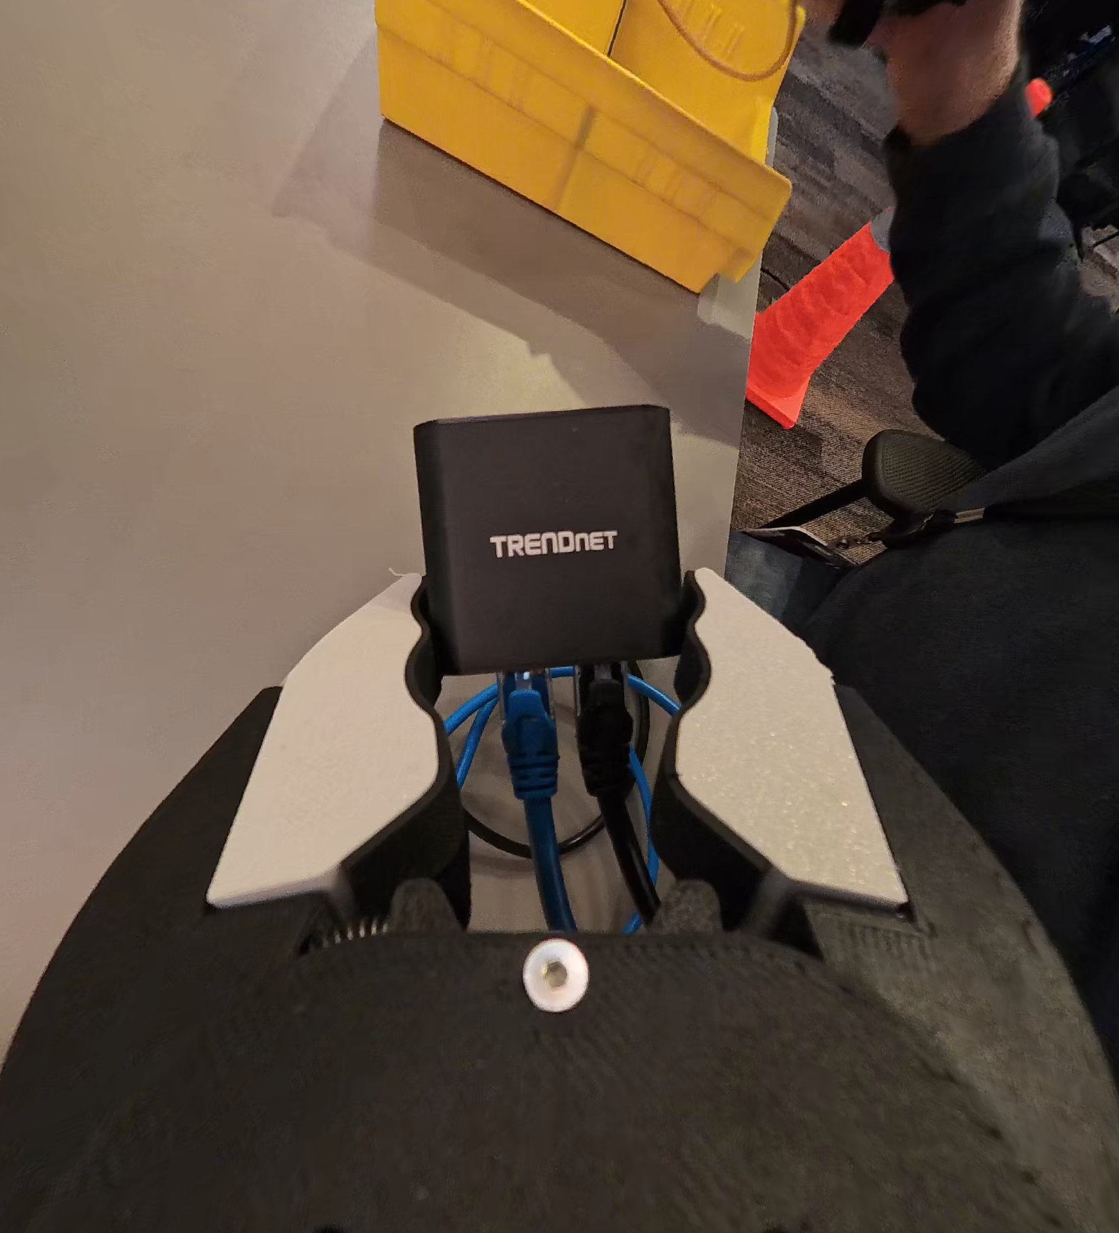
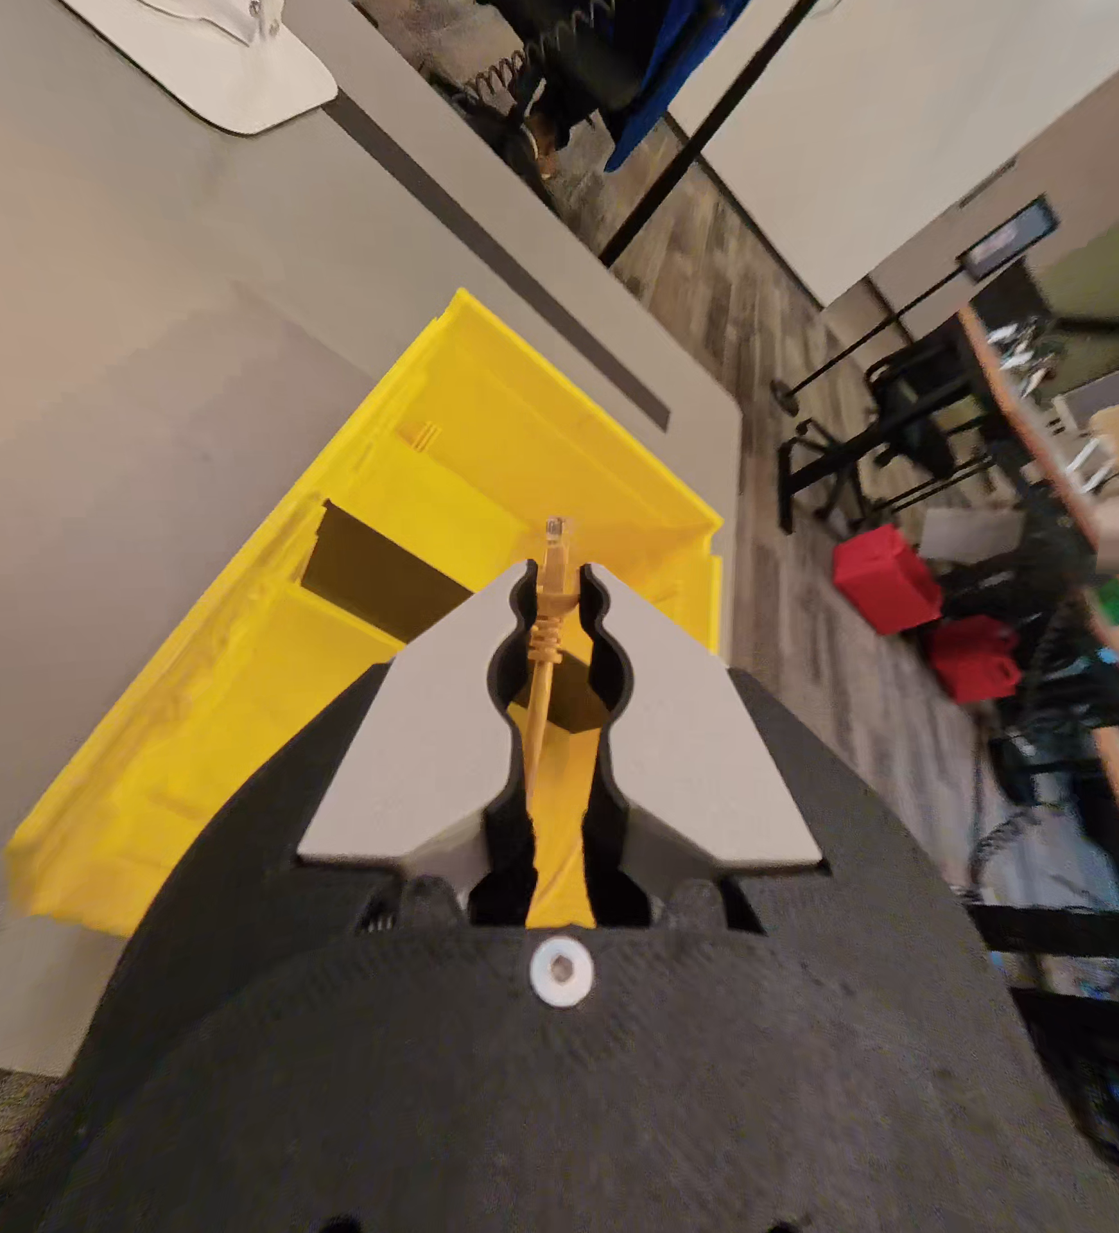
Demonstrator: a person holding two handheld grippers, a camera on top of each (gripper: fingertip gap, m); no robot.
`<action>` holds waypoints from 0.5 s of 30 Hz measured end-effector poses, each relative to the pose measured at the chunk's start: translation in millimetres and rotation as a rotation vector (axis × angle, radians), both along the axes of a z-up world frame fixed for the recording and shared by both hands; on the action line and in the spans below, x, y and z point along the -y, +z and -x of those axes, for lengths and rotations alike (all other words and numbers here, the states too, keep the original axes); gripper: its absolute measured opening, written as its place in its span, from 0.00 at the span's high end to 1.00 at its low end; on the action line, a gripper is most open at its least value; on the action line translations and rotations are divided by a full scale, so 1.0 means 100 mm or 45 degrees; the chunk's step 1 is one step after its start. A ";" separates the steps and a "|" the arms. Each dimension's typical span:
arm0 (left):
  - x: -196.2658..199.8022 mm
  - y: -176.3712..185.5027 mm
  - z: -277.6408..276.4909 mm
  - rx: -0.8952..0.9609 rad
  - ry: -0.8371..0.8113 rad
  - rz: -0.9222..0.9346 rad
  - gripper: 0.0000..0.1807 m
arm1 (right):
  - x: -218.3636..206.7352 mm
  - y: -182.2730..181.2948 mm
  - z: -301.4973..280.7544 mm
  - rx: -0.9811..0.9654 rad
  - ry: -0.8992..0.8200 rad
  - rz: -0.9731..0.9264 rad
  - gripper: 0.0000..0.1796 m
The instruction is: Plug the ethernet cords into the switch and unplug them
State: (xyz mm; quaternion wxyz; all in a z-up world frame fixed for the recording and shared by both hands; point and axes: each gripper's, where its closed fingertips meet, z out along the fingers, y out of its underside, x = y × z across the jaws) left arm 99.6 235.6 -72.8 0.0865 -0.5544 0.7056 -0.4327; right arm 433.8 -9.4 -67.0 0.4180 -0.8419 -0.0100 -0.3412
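In the left wrist view my left gripper is shut on the sides of a small black switch and holds it above the grey table. A blue ethernet cord and a black ethernet cord are plugged into the switch's near face and hang down between the fingers. In the right wrist view my right gripper is shut on the boot of a yellow ethernet cord. Its clear plug sticks out past the fingertips, above a yellow bin.
The yellow bin stands at the table's far right corner; a loop of yellow cord lies in it. A white object lies far left on the table. Beyond the table edge are an orange cone, a person's dark sleeve, red boxes and chairs. The grippers' ends are close to 40 cm from one another. The white object sits 40 cm or so from the ends of my left fingers.
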 end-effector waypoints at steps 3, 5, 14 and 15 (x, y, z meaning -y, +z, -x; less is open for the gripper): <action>0.01 -0.01 0.00 0.001 0.000 0.003 0.62 | -0.11 -0.39 -0.01 -0.190 -0.006 -0.016 0.94; 0.02 -0.01 0.01 -0.002 0.000 0.002 0.62 | -0.18 -0.66 0.05 -0.411 0.015 -0.005 0.93; -0.09 0.02 -0.03 0.029 0.089 -0.001 0.62 | -0.10 -0.43 0.10 -0.514 -0.019 0.032 0.72; -0.11 0.03 -0.05 0.042 0.113 -0.013 0.62 | -0.16 -0.26 0.22 -0.478 0.030 0.003 0.73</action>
